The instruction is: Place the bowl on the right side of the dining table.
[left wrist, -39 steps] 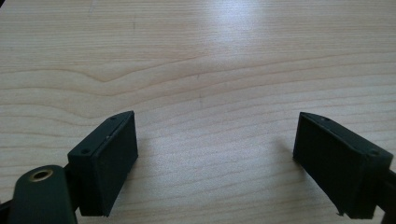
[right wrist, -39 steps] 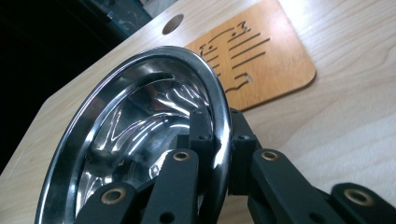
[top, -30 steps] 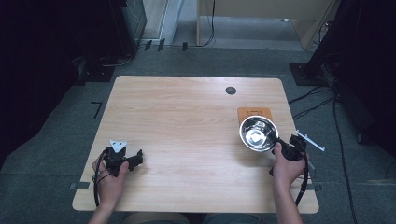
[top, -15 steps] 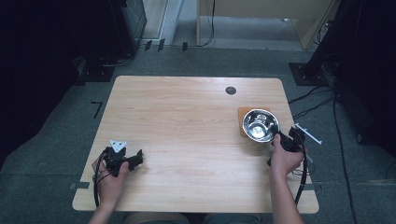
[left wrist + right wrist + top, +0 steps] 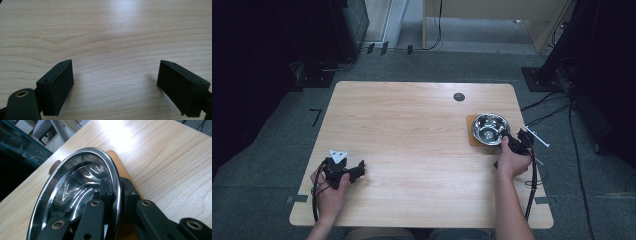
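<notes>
A shiny steel bowl [image 5: 490, 128] sits over a small brown square mat [image 5: 473, 136] near the table's right edge. My right gripper [image 5: 508, 140] is shut on the bowl's near rim; in the right gripper view one jaw is inside the steel bowl [image 5: 75, 192] and the other outside, with the brown mat [image 5: 119, 165] showing beyond the rim. My left gripper [image 5: 355, 171] rests at the front left of the table, open, its pads [image 5: 58, 87] wide apart over bare wood.
The light wooden table [image 5: 412, 150] has a dark round grommet [image 5: 459, 97] near its far edge. Cables and dark equipment stands crowd the floor to the right and behind. A cable trails from the right gripper off the table's right edge.
The right gripper has carried the bowl away from the person and slightly left, bringing it over the brown mat. The left gripper has stayed put.
</notes>
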Demonstrator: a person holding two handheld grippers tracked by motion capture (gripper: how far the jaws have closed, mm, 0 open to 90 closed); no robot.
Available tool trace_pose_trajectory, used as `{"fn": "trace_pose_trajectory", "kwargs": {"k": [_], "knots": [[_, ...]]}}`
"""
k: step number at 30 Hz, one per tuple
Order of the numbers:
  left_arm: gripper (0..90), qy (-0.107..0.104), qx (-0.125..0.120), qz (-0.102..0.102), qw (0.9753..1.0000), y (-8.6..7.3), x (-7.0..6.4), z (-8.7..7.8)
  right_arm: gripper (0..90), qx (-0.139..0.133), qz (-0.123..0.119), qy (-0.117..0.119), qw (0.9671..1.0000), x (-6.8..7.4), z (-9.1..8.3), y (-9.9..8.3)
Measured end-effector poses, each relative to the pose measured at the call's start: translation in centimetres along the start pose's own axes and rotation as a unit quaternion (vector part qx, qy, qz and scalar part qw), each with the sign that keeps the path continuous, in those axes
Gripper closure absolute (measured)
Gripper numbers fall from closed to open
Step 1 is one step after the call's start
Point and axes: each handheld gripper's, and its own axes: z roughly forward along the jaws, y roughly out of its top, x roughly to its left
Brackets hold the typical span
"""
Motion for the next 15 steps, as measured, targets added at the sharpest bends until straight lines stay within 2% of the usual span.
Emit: {"fn": "trace_pose_trajectory", "kwargs": {"k": [3, 6, 8, 10, 15], "knots": [[13.5, 0.000, 0.000, 0.000, 1.0000, 0.0, 0.0, 0.0, 84.5, -0.002, 0.026, -0.005, 0.9996, -0.3, 0.7, -0.1], [13.5, 0.000, 0.000, 0.000, 1.0000, 0.0, 0.0, 0.0, 83.9, -0.013, 0.040, -0.006, 0.9991, -0.3, 1.0, -0.1], [13.5, 0.000, 0.000, 0.000, 1.0000, 0.0, 0.0, 0.0, 82.9, -0.018, 0.044, -0.003, 0.9989, -0.2, 1.2, 0.0], [13.5, 0.000, 0.000, 0.000, 1.0000, 0.0, 0.0, 0.0, 81.7, -0.024, 0.039, 0.002, 0.9990, 0.1, 1.3, 0.2], [13.6, 0.000, 0.000, 0.000, 1.0000, 0.0, 0.0, 0.0, 70.0, -0.030, 0.045, 0.022, 0.9983, 0.7, 1.1, 0.7]]}}
